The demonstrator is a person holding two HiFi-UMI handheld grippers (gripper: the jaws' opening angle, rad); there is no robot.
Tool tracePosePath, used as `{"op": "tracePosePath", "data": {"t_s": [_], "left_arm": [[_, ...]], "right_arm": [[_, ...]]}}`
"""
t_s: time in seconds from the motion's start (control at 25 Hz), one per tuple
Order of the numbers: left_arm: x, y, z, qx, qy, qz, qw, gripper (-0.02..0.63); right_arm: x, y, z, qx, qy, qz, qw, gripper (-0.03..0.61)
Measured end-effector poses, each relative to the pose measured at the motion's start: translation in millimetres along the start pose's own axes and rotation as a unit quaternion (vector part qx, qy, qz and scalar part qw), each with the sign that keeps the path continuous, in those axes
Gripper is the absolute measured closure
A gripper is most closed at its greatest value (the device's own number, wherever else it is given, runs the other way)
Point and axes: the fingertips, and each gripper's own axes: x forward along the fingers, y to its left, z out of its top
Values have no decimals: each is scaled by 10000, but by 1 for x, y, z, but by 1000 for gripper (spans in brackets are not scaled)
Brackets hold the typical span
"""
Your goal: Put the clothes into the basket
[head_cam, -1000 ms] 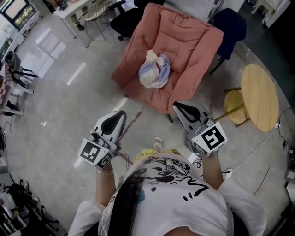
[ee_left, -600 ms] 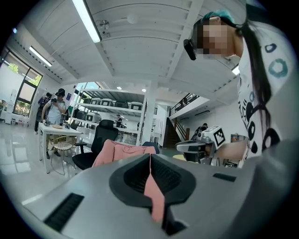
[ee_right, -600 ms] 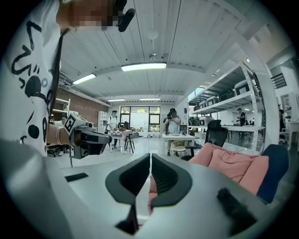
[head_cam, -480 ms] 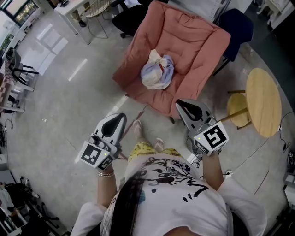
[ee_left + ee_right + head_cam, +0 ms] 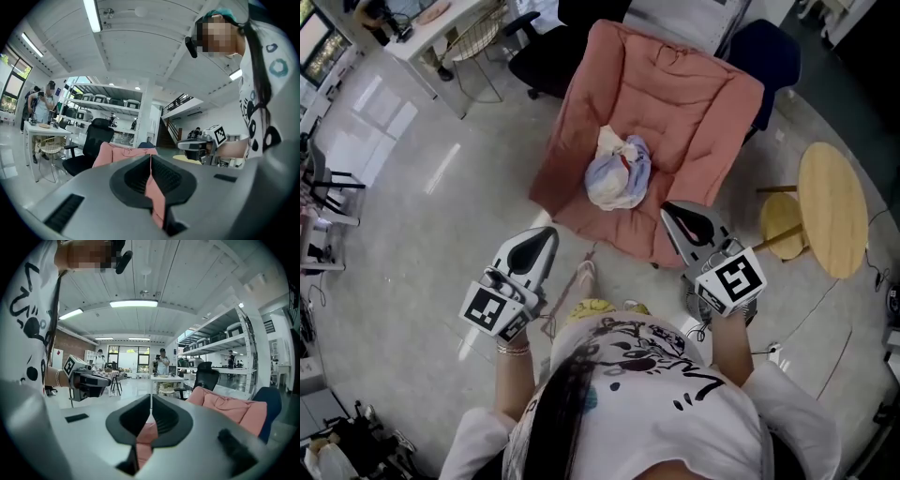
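The clothes (image 5: 619, 169) lie as one pale, lumpy bundle in the middle of the seat of the pink chair (image 5: 694, 89), well clear of its side edges and a little back from its front edge. The heap is slightly longer than wide, and its long axis runs from the chair's back toward the front edge. A white knotted end lies nearest the back. It has no clear point beyond that.

The left gripper (image 5: 546, 234) and the right gripper (image 5: 670, 208) both hang short of the front edge with their jaws pressed together and nothing between them. The pink seen in the slits is the chair beyond.

To the right stands a round wooden table (image 5: 832, 208).

As I judge it, a pinch could catch only the top layer, so the loose bundle would come apart and pieces would be left on the seat. It could also bite the soft cushion along with the cloth. No basket shows, so the carry may be long
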Motion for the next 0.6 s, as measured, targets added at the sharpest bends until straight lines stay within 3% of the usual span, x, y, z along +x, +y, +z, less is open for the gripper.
{"op": "tracePosePath", "data": {"t_s": [0.6], "left_arm": [[37,93,14,95,160,-924,9956,595]], "right_arm": [[83,-15,13,157,70,-705,9974,548]]}}
